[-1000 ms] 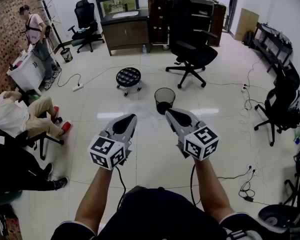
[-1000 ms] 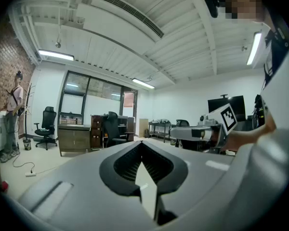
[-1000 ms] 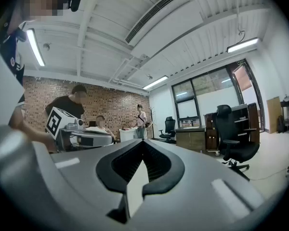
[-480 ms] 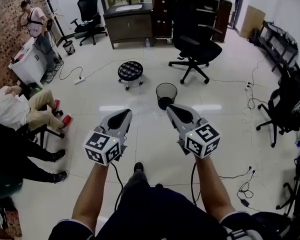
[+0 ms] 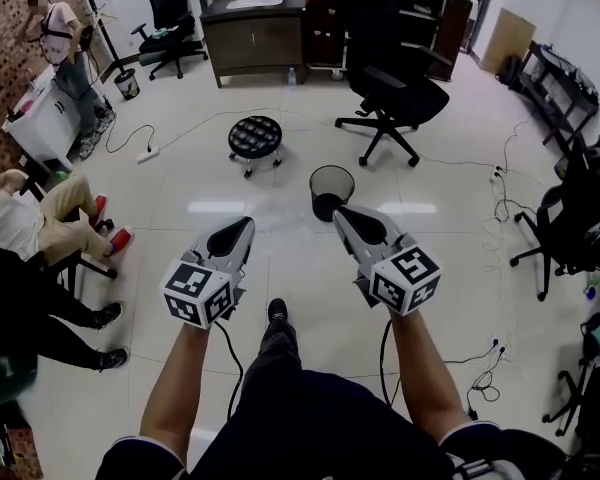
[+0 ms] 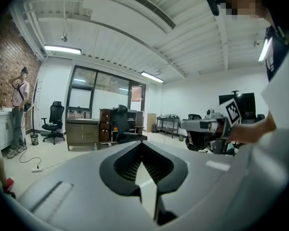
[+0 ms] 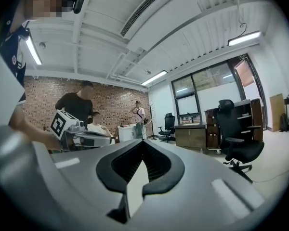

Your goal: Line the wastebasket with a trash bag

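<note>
Wastebasket [image 5: 331, 182]: black mesh bin, upright on the pale tiled floor [image 5: 280, 268], open top facing up.
Where it sits: just past the tip of my right claw [image 5: 344, 214], and ahead and to the right of my left claw [image 5: 242, 224]. From the head view the right tip overlaps its near edge, but both claws are held in the air above the floor and neither touches it.
Left claw: jaws pressed together on themselves, pointing forward and a little downward, marker cube facing up at me.
Right claw: jaws closed tight on themselves, pointing level, marker cube on top.
Arms: both bare forearms reach straight out from my body, roughly parallel, with the right claw slightly further forward.
Between the arms: one dark trouser leg and a black shoe [image 5: 277, 311] on the tiles below the claws.
Beyond the left claw: a round black stool [image 5: 255, 136] on casters.
Beyond the right claw: a black office chair [image 5: 395, 88], further off than the bin.
</note>
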{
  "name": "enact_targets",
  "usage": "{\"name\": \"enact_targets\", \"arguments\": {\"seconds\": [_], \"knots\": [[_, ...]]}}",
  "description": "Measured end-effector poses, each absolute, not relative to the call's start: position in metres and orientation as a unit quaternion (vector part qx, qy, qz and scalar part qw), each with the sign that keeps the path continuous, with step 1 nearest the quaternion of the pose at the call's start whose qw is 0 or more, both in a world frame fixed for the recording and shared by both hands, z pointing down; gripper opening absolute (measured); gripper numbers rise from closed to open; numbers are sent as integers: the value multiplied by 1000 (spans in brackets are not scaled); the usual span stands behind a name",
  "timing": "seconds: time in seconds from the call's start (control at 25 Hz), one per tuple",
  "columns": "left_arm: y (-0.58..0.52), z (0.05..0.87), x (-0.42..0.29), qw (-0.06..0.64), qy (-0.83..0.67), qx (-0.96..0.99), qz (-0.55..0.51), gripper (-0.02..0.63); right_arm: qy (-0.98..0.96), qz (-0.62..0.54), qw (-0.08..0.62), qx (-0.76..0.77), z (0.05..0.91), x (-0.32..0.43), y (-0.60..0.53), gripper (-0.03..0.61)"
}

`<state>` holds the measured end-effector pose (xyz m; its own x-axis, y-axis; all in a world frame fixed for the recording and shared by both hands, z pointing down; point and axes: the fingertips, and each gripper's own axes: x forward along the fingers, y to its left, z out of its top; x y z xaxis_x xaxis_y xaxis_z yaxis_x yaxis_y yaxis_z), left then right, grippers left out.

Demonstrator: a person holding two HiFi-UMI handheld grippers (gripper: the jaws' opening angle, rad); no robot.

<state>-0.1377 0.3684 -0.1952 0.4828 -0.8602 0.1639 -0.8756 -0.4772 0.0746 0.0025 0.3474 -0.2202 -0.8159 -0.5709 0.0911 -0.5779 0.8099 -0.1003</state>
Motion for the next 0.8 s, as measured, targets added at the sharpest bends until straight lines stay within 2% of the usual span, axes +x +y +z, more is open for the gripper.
{"name": "enact_targets", "arguments": {"seconds": [0.52, 0.8], "knots": [[234, -107, -219, 84, -503, 855, 92, 12, -942, 61, 91, 318, -145, -62, 196, 2], [179, -35, -238, 98, -519, 842, 110, 12, -938, 64, 132, 315, -64, -83, 137, 2]]}}
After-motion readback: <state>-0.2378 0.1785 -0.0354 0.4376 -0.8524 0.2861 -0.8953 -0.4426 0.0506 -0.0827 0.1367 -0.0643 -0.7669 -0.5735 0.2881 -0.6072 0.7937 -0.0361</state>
